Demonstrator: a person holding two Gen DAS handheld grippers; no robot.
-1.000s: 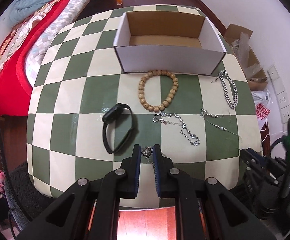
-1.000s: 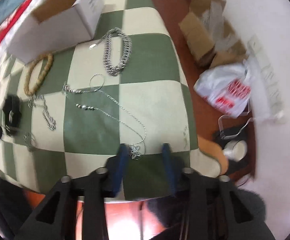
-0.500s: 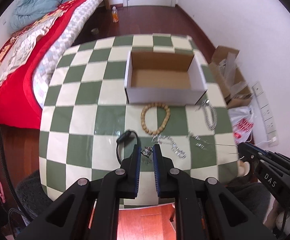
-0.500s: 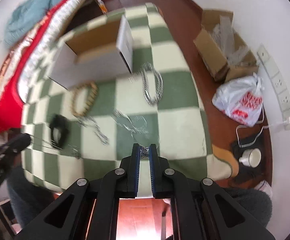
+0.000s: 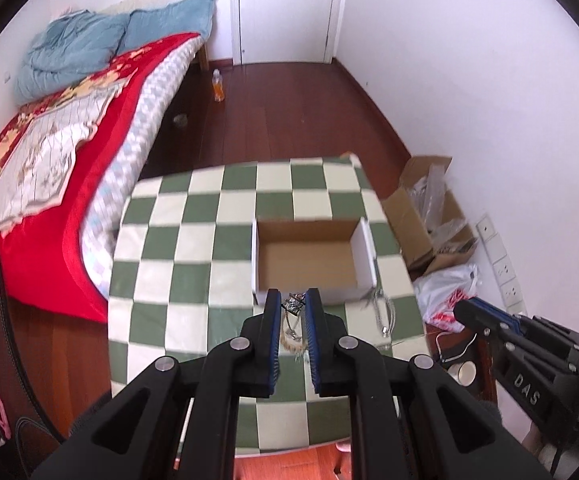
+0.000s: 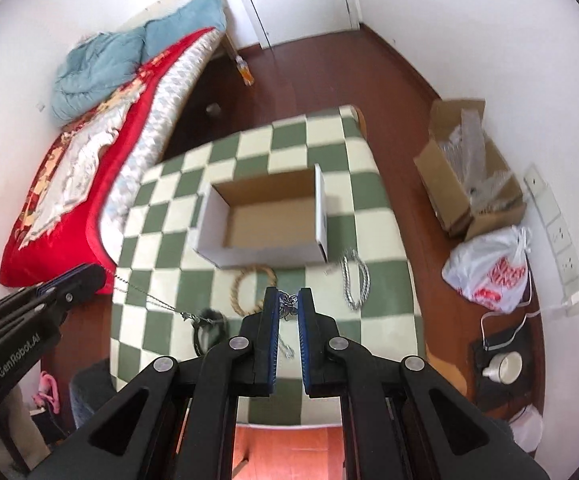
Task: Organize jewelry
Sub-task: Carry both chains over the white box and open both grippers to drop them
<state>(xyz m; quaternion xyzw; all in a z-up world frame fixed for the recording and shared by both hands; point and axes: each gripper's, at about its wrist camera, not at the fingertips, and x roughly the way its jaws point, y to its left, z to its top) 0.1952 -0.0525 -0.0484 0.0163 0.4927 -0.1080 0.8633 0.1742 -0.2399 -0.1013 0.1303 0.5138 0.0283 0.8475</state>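
Observation:
My left gripper [image 5: 293, 305] is shut on a small silver necklace piece [image 5: 292, 306], held high above the checkered table [image 5: 193, 248]. My right gripper [image 6: 288, 305] is shut on a silver butterfly pendant [image 6: 288, 306]. A thin chain [image 6: 157, 300] hangs from the left gripper [image 6: 45, 300] in the right wrist view. The open white cardboard box [image 5: 309, 258] stands on the table, also in the right wrist view [image 6: 265, 220]. A wooden bead bracelet [image 6: 249, 286], a thick silver chain [image 6: 355, 280] and a black band [image 6: 207, 330] lie in front of the box.
A bed with a red cover [image 5: 49, 168] is left of the table. A cardboard box [image 6: 469, 184], a white plastic bag [image 6: 489, 272] and a cup [image 6: 501, 366] lie on the floor at the right. The right gripper [image 5: 529, 356] shows in the left wrist view.
Both grippers have risen far above the table, each carrying its necklace piece. The right gripper closed on the butterfly pendant a second ago.

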